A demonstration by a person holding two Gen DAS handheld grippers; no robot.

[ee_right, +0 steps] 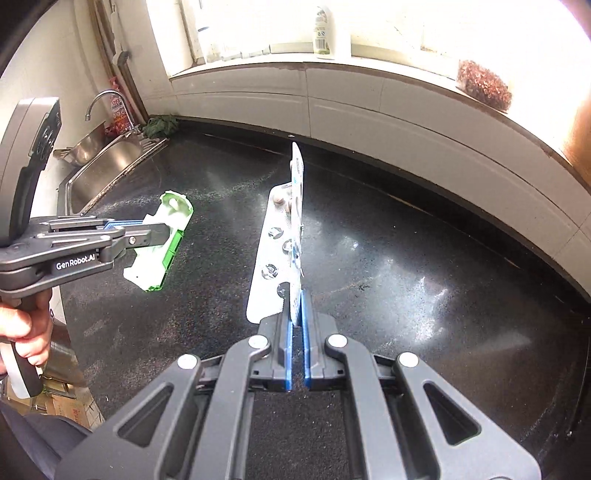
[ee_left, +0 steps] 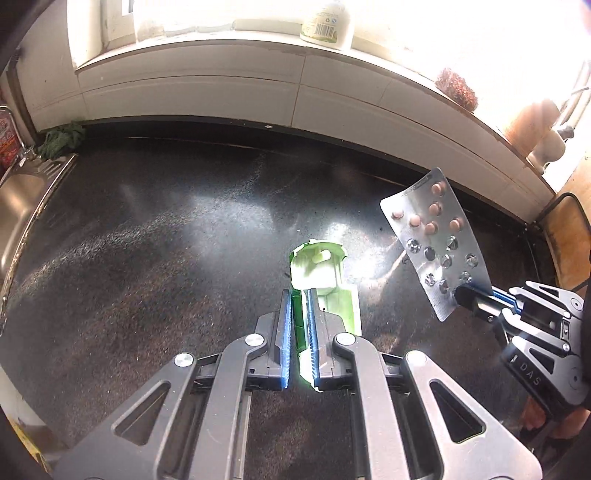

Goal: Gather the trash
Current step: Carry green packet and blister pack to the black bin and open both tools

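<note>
Kitchen: dark speckled countertop (ee_left: 166,240), white tiled backsplash, bright window sill above with a white bottle (ee_right: 325,33) and a brown scrubby clump (ee_right: 484,88). Steel sink (ee_right: 107,158) with faucet (ee_right: 101,101) at the counter's left end, green cloth (ee_right: 160,124) in the corner next to it.

Left gripper (ee_left: 298,295): jaws clamped on a green-and-white torn carton piece (ee_left: 319,269), held clear of the counter. The carton sticks out past the fingertips, white inner side facing the left wrist camera.

Right gripper (ee_right: 297,295): jaws clamped on the lower edge of a silver pill blister pack (ee_left: 434,236), also off the surface. Pack stands roughly upright, upper cells with pinkish pills, lower cells popped.

A hand (ee_right: 26,332) grips the left gripper's handle. Both items well apart from each other.
</note>
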